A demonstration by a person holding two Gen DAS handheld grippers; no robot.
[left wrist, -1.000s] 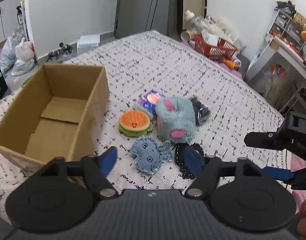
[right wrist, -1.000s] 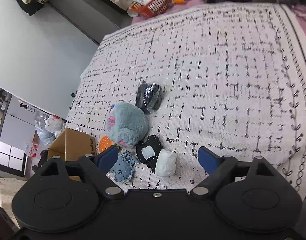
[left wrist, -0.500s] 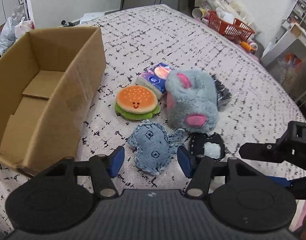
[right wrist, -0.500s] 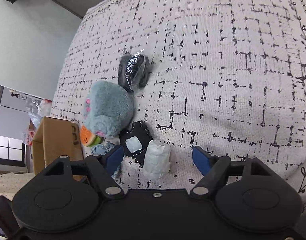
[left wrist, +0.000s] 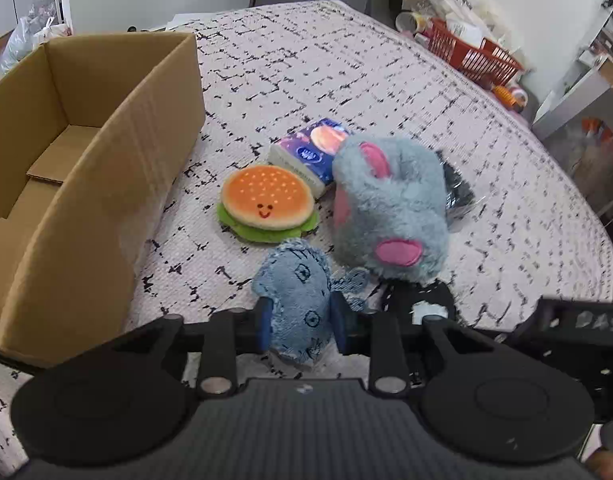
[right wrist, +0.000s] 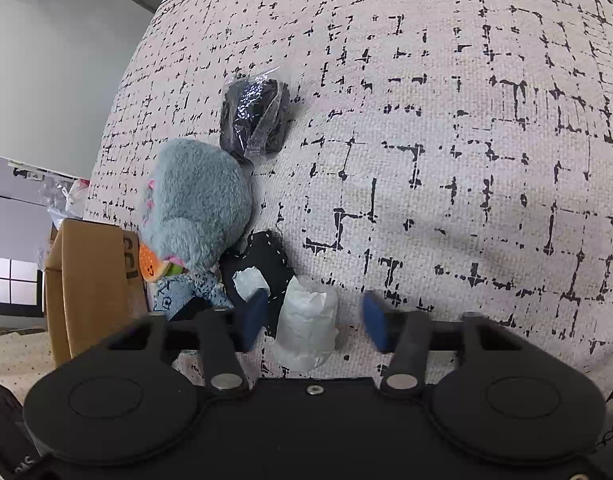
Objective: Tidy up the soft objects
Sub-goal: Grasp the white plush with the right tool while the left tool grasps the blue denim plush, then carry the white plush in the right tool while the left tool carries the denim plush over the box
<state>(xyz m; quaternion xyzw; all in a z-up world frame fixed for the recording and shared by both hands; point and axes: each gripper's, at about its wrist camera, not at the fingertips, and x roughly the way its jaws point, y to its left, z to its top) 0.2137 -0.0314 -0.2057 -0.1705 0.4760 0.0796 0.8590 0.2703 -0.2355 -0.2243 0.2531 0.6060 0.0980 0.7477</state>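
On the patterned bedspread [left wrist: 386, 92], one open cardboard box [left wrist: 78, 184] stood at the far left, with nothing visible inside it. To its right lay a cluster of soft things: one burger toy [left wrist: 266, 204], one tissue pack [left wrist: 306, 152] just behind it, and one grey plush toy [left wrist: 386, 208] with pink patches touching the pack. One black item wrapped in clear plastic [right wrist: 254, 116] lay against the far side of the plush. Nearest the camera, one blue denim toy [left wrist: 302, 300] sat between the two blue pads of the left gripper [left wrist: 302, 320], which was clenched on its sides; the toy rested on the bedspread, apart from the box. Right of it lay one black pouch [right wrist: 266, 256] with white stitching and a white patch, partly under the plush. Further right, one white wrapped roll [right wrist: 306, 324] lay beside the pouch, inside the span of the right gripper [right wrist: 312, 320]. Its pads stood released, the left pad near the roll, the right pad clearly apart from it. One red basket [left wrist: 470, 56] sat beyond the bed's far right edge.
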